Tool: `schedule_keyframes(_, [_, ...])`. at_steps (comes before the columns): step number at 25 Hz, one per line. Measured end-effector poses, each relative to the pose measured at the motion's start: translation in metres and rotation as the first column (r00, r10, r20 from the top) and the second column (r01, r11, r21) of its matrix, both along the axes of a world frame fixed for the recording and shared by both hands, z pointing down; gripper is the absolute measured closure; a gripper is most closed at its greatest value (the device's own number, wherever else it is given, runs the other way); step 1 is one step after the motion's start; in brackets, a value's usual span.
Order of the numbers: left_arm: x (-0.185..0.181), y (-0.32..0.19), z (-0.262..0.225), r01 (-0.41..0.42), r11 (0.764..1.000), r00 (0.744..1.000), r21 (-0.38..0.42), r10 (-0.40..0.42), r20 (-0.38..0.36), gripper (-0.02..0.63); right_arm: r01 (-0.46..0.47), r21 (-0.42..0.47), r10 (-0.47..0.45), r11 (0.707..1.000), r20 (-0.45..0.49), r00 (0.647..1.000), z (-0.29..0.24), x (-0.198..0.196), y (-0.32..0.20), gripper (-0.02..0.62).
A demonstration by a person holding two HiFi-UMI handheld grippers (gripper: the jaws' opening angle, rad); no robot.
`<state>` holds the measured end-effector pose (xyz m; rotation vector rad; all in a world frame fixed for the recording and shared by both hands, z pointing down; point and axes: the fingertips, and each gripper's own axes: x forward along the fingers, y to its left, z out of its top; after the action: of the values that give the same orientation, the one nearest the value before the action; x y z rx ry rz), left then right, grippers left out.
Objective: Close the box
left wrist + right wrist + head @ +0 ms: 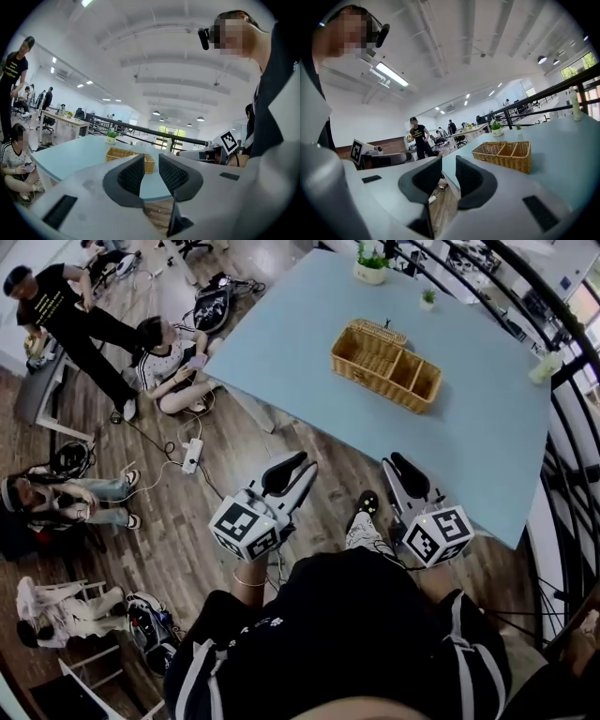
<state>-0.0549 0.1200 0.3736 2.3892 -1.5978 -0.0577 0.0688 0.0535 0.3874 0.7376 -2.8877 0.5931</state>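
The woven wicker box with three open compartments [370, 376] sat out on the pale blue table [469, 437], well apart from both claws. The left gripper [305, 465] and the right gripper [391, 463] hung close to the person's body, short of the table edge. Each had its jaws a narrow gap apart with nothing between them. The box looked light and fairly stiff, though its weave would give and might slide if pushed hard. What seemed to be a woven lid [380, 332] lay back along the far rim. I'd take that by its free edge, steadying the near wall with the other claw.
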Motion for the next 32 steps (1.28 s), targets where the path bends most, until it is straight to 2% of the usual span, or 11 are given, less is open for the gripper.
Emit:
schedule_keyframes(8, [0.001,-0.068,0.005,-0.021,0.999,1.000,-0.024,0.021,-0.005,0.528,-0.020,-0.015,0.020,1.000,-0.005,1.000,0.006,0.007,-0.066,0.503])
schedule_keyframes(23, [-0.013,-0.141,0.001,0.044,0.997,0.999,-0.065,-0.045,-0.018,0.528,0.034,-0.026,-0.034,0.999,-0.011,0.999,0.005,-0.001,-0.150,0.495])
schedule_keyframes(28, [-0.026,-0.161,0.008,0.028,0.994,0.999,-0.102,-0.029,-0.012,0.528,0.004,-0.043,-0.004,0.999,-0.009,1.000,0.011,-0.003,-0.168,0.494])
schedule_keyframes(32, [-0.039,-0.190,0.012,-0.021,0.994,1.000,-0.112,0.019,-0.018,0.528,-0.045,-0.053,0.044,0.998,-0.022,0.999,0.013,-0.005,-0.184,0.492])
